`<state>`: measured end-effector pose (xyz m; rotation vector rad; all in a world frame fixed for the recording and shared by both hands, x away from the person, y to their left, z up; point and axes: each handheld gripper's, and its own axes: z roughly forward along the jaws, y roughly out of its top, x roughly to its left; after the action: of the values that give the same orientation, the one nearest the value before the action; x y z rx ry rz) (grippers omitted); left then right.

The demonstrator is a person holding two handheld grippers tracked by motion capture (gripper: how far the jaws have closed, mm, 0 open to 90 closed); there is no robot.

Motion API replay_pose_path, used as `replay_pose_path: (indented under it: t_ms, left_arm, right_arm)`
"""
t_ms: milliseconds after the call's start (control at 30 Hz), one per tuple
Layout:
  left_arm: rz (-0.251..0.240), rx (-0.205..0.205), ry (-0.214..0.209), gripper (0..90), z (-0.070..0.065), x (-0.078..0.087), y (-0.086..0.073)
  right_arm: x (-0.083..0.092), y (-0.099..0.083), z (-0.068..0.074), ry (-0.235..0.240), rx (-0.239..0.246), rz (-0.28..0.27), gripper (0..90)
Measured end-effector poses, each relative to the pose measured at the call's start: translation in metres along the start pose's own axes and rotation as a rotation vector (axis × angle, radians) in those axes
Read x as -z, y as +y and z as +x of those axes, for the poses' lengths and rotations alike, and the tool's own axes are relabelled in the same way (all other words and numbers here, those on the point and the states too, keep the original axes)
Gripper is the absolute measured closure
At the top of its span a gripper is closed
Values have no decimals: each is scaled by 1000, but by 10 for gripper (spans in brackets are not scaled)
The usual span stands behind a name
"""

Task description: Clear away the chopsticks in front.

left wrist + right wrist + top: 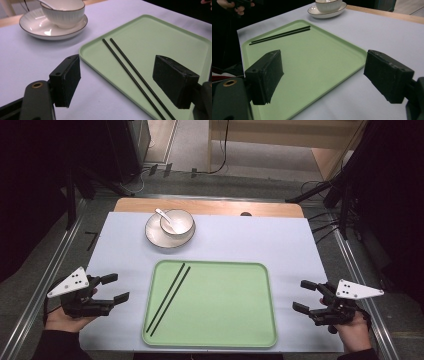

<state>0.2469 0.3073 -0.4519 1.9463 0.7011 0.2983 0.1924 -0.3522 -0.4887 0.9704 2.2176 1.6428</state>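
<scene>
Chopsticks (168, 296) are laid side by side on the left part of the green tray (235, 320), so that placement is judged done. The left gripper (116, 288) is held just off the tray's left edge with jaws spread and nothing between them; the right gripper (304, 296) is held off the right edge, likewise wide and empty. Next is judged to be the bowl (176, 222) with spoon (164, 216) on its saucer (156, 236) beyond the tray: a reach forward and a firm rim grip would be needed.
</scene>
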Motion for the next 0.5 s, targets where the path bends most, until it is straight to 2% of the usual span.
replay_pose_path:
  t_ms: [300, 500]
  left_arm:
    - [15, 0, 30, 218, 5, 3, -4]
    - [21, 8, 33, 217, 6, 2, -5]
  right_arm:
    - [0, 0, 0, 1, 1, 1, 161]
    - [-1, 0, 0, 3, 2, 6, 161]
